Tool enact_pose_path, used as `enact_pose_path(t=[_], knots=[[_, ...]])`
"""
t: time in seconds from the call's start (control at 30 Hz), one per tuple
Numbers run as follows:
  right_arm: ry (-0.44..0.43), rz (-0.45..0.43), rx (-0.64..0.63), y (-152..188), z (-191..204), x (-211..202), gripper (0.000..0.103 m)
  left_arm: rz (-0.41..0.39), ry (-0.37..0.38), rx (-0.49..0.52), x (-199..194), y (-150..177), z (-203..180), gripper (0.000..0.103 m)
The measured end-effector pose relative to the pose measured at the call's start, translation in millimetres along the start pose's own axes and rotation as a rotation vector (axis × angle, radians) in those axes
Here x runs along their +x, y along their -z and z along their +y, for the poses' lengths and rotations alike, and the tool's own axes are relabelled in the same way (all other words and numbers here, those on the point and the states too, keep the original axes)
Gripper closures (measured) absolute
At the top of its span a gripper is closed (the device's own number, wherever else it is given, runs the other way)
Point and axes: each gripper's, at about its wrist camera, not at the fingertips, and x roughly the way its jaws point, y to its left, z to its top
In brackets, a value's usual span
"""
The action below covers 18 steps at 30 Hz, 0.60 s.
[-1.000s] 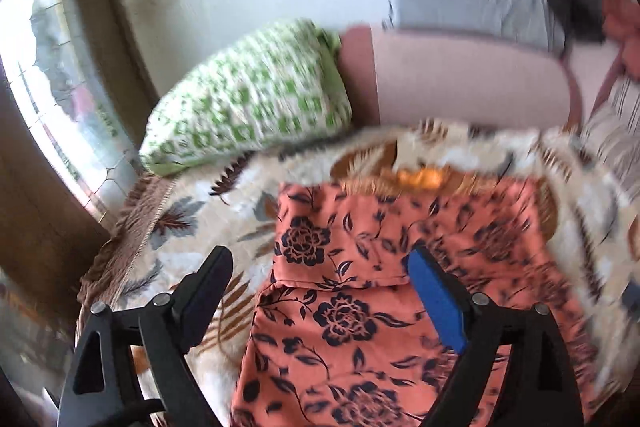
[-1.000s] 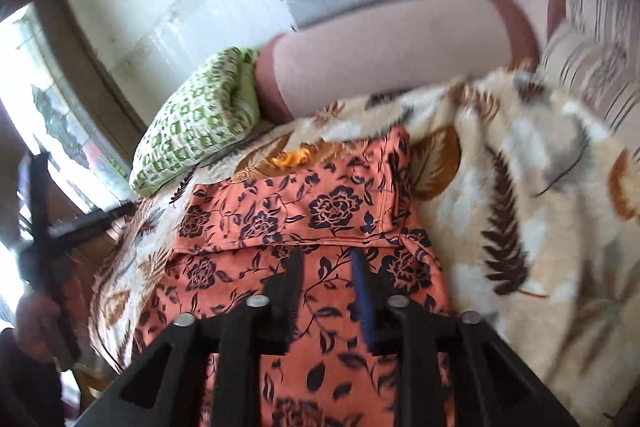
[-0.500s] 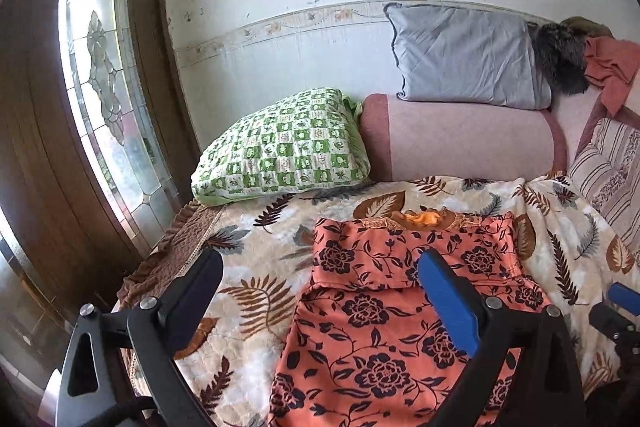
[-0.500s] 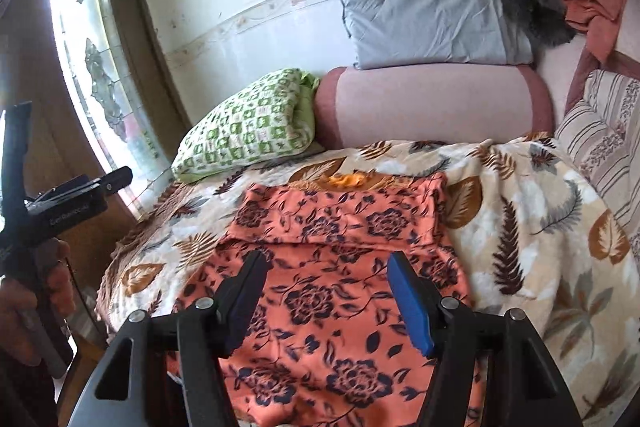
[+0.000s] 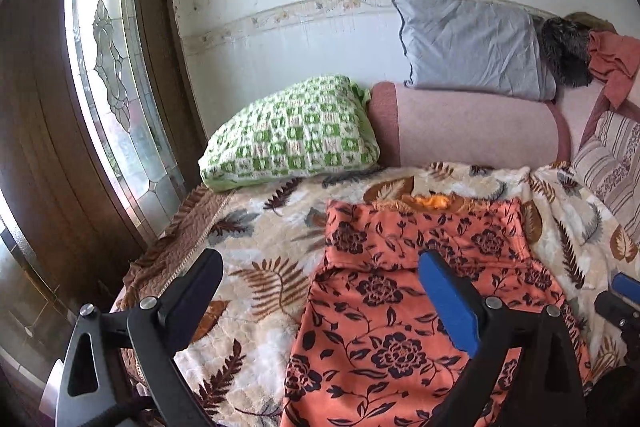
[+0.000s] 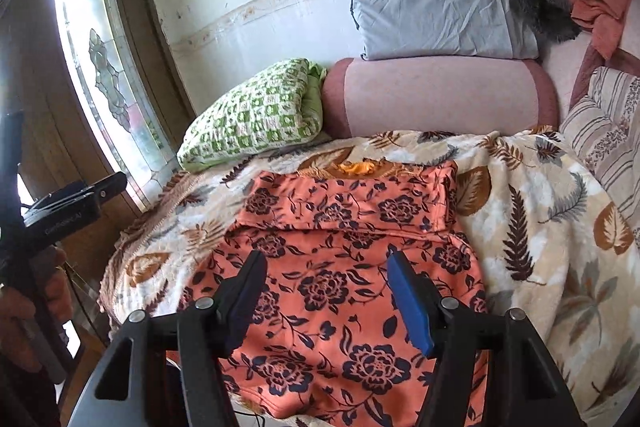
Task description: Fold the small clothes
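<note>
An orange garment with a dark flower print (image 5: 404, 307) lies flat on a leaf-patterned blanket (image 5: 260, 247); its far end is folded back toward me in a band. It also shows in the right wrist view (image 6: 340, 267). My left gripper (image 5: 320, 275) is open and empty, held above the garment's left edge. My right gripper (image 6: 326, 273) is open and empty, held above the garment's near half. The right gripper's tip shows at the right edge of the left wrist view (image 5: 624, 291).
A green checked pillow (image 5: 296, 131), a pink bolster (image 5: 472, 127) and a grey pillow (image 5: 472, 51) lie at the head of the bed. A striped cushion (image 5: 612, 163) is at the right. A wooden door with a glass panel (image 5: 108, 67) stands at the left.
Both grippers have pulled back and up from the garment. The right gripper, nearly shut a second ago, has opened wide. The garment's folded band lies where it was.
</note>
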Motion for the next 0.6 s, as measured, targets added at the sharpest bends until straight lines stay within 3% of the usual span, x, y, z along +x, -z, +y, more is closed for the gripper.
enact_pose_path(t=[0.2,0.4,0.6], knots=[[0.042,0.066,0.077,15,-39,1,0.037,0.107,-0.006,0.029,22,38,9,0.005],[0.149,0.154,0.2,45,-105,-5,0.037,0.295,-0.07,0.092,53,108,30,0.005],[0.127,0.272,0.332,75,-144,0,0.037,0.409,-0.09,0.086,64,148,52,0.005]])
